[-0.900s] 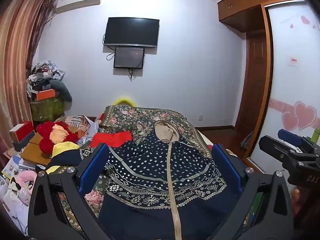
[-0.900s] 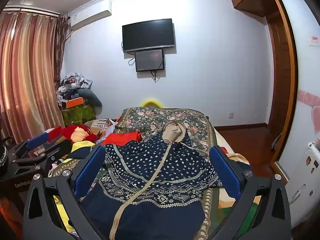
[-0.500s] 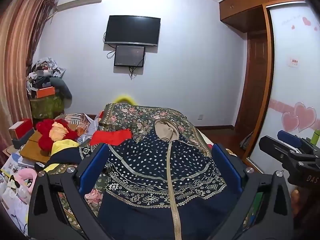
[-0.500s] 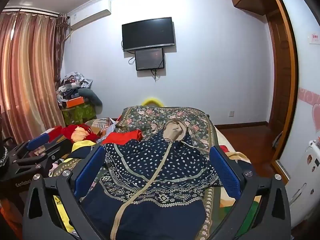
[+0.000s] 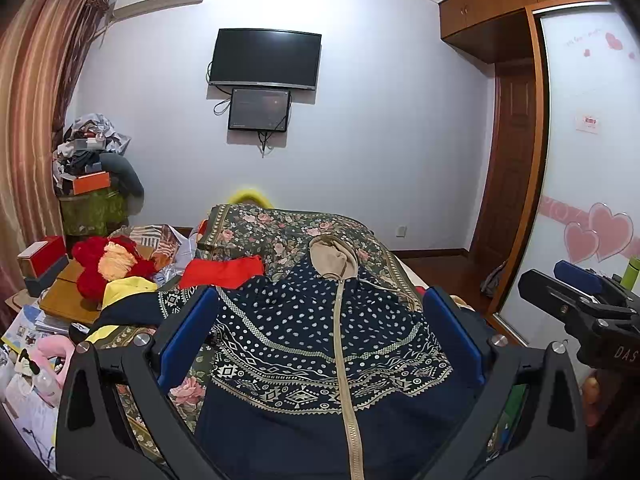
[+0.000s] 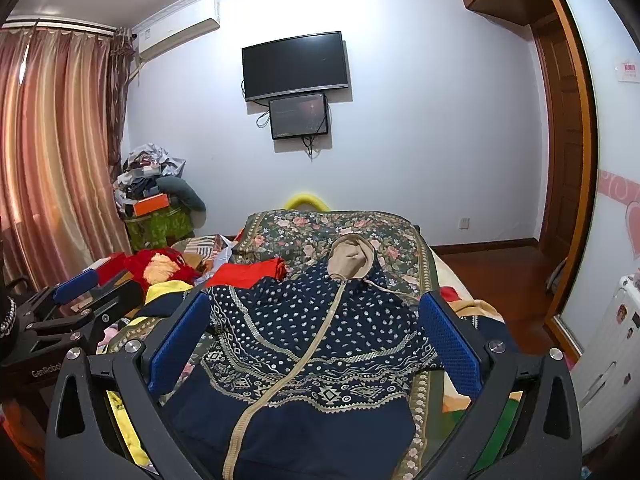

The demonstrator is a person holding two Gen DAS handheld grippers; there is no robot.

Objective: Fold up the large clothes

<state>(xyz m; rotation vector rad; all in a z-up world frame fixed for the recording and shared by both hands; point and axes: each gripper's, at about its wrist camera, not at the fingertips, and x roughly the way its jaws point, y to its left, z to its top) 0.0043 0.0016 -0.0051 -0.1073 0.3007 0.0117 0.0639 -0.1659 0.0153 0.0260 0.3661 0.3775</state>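
Left wrist view, navy hooded garment (image 5: pixel 320 332) spread on floral bedspread (image 5: pixel 280 232)

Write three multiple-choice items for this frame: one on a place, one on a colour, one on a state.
1. Where does the navy patterned jacket lie?
A. spread on the floral bedspread
B. hanging on the door
C. on the floor

2. What colour is the jacket's hood lining?
A. red
B. beige
C. white

3. How do the left gripper and right gripper stand?
A. both shut on cloth
B. one open, one shut
C. both open, holding nothing

Answers: 1 A, the jacket lies flat on the bed cover. 2 B, the hood at the far end shows beige. 3 C, in each wrist view the blue pads stand wide apart, with no cloth between them.
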